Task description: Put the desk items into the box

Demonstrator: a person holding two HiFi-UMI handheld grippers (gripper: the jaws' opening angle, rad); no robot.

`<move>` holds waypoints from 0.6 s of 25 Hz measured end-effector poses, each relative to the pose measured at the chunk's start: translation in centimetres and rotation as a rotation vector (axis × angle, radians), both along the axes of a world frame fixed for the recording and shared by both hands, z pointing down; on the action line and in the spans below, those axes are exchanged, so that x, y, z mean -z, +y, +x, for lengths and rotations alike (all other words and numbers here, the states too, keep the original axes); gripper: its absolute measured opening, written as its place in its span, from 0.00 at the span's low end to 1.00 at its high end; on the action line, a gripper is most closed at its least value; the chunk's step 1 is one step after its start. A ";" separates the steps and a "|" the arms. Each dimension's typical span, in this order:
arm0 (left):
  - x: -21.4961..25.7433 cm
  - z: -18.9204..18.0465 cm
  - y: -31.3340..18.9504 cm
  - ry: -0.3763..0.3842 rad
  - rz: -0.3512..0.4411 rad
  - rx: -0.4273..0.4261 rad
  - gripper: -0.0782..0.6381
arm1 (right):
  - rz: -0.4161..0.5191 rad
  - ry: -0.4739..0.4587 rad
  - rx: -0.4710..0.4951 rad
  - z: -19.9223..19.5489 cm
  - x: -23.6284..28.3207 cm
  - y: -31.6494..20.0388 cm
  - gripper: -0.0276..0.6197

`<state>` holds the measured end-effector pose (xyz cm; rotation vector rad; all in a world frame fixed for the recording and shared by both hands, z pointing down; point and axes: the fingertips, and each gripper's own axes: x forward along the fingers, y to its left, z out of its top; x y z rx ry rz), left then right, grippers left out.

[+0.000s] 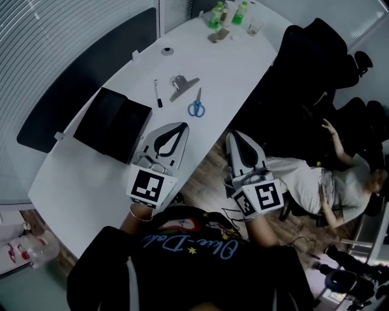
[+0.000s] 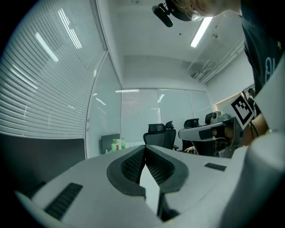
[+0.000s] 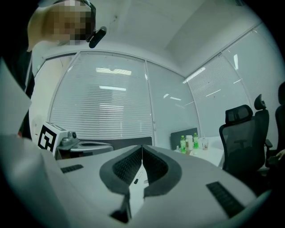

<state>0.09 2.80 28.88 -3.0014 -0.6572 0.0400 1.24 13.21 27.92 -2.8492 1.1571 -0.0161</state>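
On the white desk (image 1: 79,182) lie a black marker (image 1: 158,94), a metal binder clip (image 1: 182,85) and blue-handled scissors (image 1: 196,109). A flat black box (image 1: 112,124) sits at the desk's left. My left gripper (image 1: 182,126) hangs over the desk's near edge, just right of the box, shut and with nothing in it; its tips meet (image 2: 144,147). Level with it, my right gripper (image 1: 233,136) is off the desk, over the wooden floor. It is shut and empty too, with its tips together (image 3: 142,147). Both point level toward the far end of the desk.
Green bottles (image 1: 216,15) and a cup (image 1: 254,27) stand at the desk's far end; the bottles also show in the right gripper view (image 3: 183,144). A small round thing (image 1: 167,51) lies near the far left edge. Black chairs (image 1: 316,54) and a seated person (image 1: 328,182) are on the right.
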 end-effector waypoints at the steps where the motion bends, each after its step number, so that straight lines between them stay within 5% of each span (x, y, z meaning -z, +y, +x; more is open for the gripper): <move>1: -0.2 0.1 -0.2 -0.001 -0.005 -0.002 0.12 | -0.006 -0.008 -0.003 0.1 -0.2 -0.3 0.06; 15: -1.9 0.5 -1.9 -0.023 -0.042 0.021 0.12 | -0.040 -0.036 0.002 0.4 -1.4 -1.7 0.06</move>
